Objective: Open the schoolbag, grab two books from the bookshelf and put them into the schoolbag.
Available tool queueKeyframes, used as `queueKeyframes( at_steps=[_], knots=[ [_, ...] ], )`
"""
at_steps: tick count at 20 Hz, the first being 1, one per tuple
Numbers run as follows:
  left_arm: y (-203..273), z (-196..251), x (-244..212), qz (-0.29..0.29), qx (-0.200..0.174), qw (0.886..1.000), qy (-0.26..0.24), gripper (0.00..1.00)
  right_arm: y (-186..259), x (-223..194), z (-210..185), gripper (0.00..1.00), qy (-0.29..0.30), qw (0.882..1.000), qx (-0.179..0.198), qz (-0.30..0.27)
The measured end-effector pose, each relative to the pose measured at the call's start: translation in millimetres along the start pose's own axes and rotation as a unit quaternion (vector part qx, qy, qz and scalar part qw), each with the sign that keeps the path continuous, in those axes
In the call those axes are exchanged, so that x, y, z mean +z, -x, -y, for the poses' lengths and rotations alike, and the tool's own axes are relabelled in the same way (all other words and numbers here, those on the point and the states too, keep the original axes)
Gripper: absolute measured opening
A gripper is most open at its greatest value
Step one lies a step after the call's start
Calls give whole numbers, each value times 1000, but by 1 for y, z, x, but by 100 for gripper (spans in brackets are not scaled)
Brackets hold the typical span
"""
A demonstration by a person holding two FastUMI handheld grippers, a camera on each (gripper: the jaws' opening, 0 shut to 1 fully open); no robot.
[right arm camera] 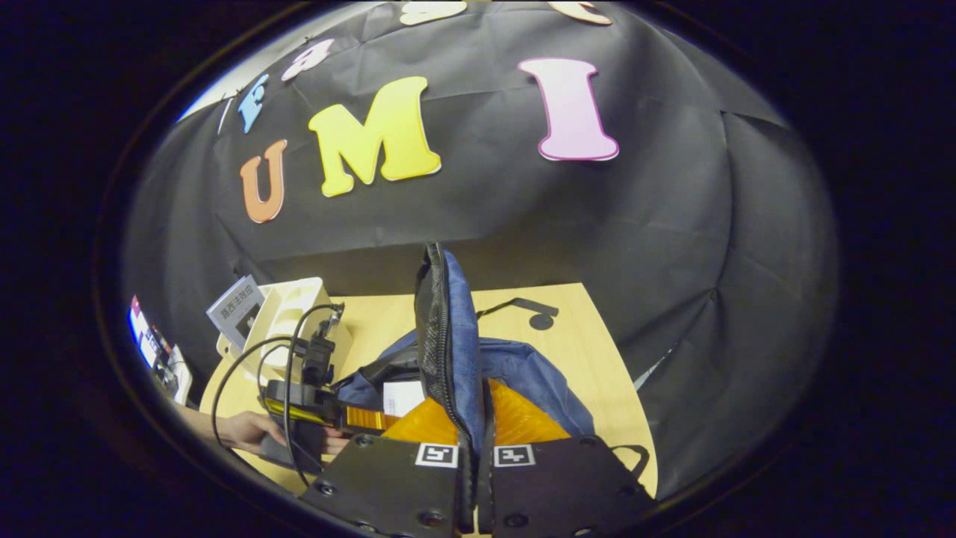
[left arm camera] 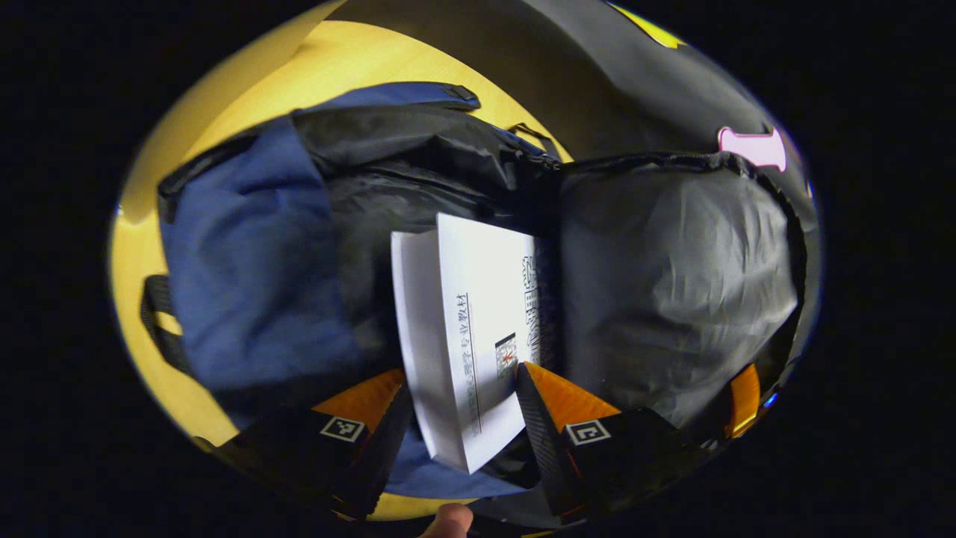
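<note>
left gripper view, bench: i see the yellow wooden bench (left arm camera: pixel 149 246) at far left, under the bag.
schoolbag: blue schoolbag (left arm camera: pixel 254 284) lies on the bench, mouth open, black lining showing inside.
book: white book (left arm camera: pixel 467 336) stands tilted in the open mouth, lower end sticking out toward me, upper end inside the bag.
left gripper: my left gripper (left arm camera: pixel 463 403) has its fingers spread either side of the book's near end; cannot tell if both press on it.
flap: grey-black inner side of the bag flap (left arm camera: pixel 672 284) is raised to the right of the book.
right gripper view, bookshelf: white bookshelf (right arm camera: pixel 287 314) on the bench at left, one book (right arm camera: pixel 235 308) leaning in it.
hand: a hand (right arm camera: pixel 250 430) holds the other gripper low left, cables looping above it, its fingers toward the bag mouth.
right gripper: my right gripper (right arm camera: pixel 476 448) is pinching the bag flap's zipper edge, lifted upright.
</note>
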State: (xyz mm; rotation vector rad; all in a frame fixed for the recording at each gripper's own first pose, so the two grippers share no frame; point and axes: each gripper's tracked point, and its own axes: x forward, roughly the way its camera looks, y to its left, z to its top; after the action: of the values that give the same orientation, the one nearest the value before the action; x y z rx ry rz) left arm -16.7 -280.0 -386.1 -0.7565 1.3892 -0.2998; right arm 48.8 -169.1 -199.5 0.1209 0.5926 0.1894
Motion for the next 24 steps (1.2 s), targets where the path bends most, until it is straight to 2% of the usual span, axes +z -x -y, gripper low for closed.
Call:
queueKeyframes(
  at_steps=[3, 5, 8, 10, 16, 17, 18, 21, 22, 24],
  knots=[
    [48, -4, 23, 59, 41, 995, -70, 83, 2, -1, -4, 3, 11, 1000, -2, 1],
    [92, -8, 49, 118, 75, 982, -128, 83, 3, -2, -10, 3, 18, 1000, -4, 2],
    [164, -13, 85, 191, 133, 954, -190, 82, 4, -3, -18, 0, 26, 1000, -4, 1],
    [208, -23, 100, 224, 174, 934, -218, 82, 6, -2, -24, 3, 31, 999, -6, 3],
    [327, -63, 137, 292, 269, 877, -269, 83, 8, 0, -40, 3, 46, 999, -11, 4],
    [341, -71, 142, 296, 279, 872, -271, 92, 8, 0, -42, 3, 49, 999, -12, 5],
    [353, -78, 147, 298, 284, 870, -273, 86, 8, 0, -44, 3, 52, 999, -12, 5],
    [398, -105, 168, 306, 316, 856, -272, 92, 8, 1, -50, 3, 52, 999, -15, 6],
    [407, -111, 175, 307, 318, 857, -265, 96, 8, 2, -51, 2, 51, 999, -17, 6],
    [419, -122, 189, 303, 313, 866, -246, 96, 9, 3, -53, 3, 50, 998, -22, 6]
  ],
)
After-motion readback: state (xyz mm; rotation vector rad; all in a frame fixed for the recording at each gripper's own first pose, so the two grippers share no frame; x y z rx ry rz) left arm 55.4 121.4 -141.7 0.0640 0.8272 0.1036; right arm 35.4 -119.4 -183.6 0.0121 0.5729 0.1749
